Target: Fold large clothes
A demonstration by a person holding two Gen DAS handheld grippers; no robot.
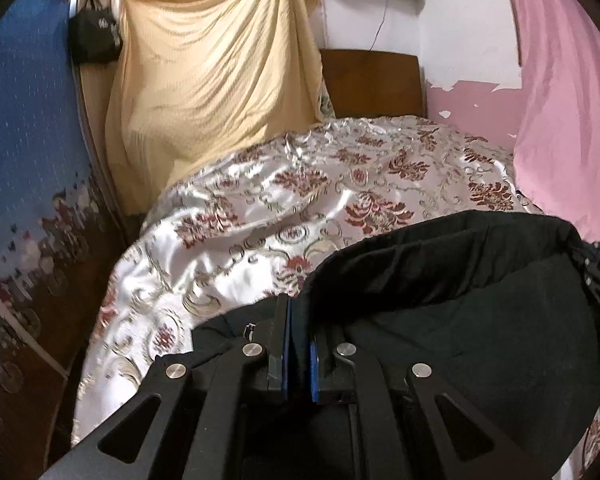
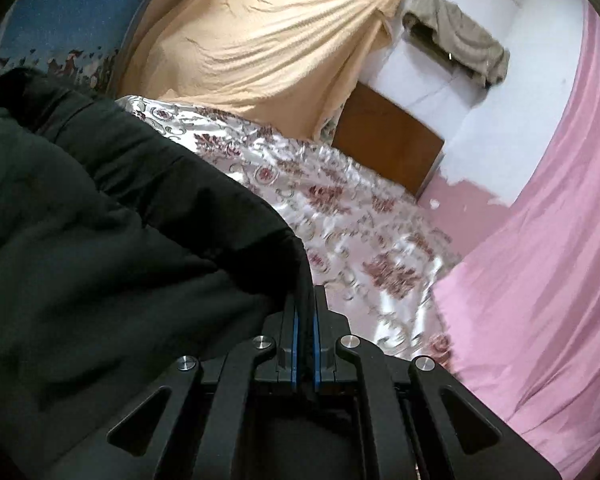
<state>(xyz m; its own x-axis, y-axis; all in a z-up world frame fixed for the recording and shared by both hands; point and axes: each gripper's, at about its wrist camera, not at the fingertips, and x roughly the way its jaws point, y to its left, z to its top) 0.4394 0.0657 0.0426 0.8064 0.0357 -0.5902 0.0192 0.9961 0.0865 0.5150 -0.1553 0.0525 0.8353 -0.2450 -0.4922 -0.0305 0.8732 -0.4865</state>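
A large black garment (image 1: 460, 292) is held up over a bed with a shiny floral cover (image 1: 300, 192). My left gripper (image 1: 299, 308) is shut on the garment's left edge, with cloth pinched between its blue pads. The garment stretches right to the other gripper (image 1: 598, 268) at the frame's right edge. In the right wrist view my right gripper (image 2: 305, 300) is shut on the garment's (image 2: 100, 220) right edge, and the cloth hangs in folds to the left over the floral cover (image 2: 340, 216).
A yellow sheet (image 1: 212, 80) hangs at the bed's far left. A wooden headboard (image 1: 372, 84) stands against the white wall. A pink curtain (image 1: 568, 120) hangs on the right. A blue patterned cloth (image 1: 24, 140) covers the left wall.
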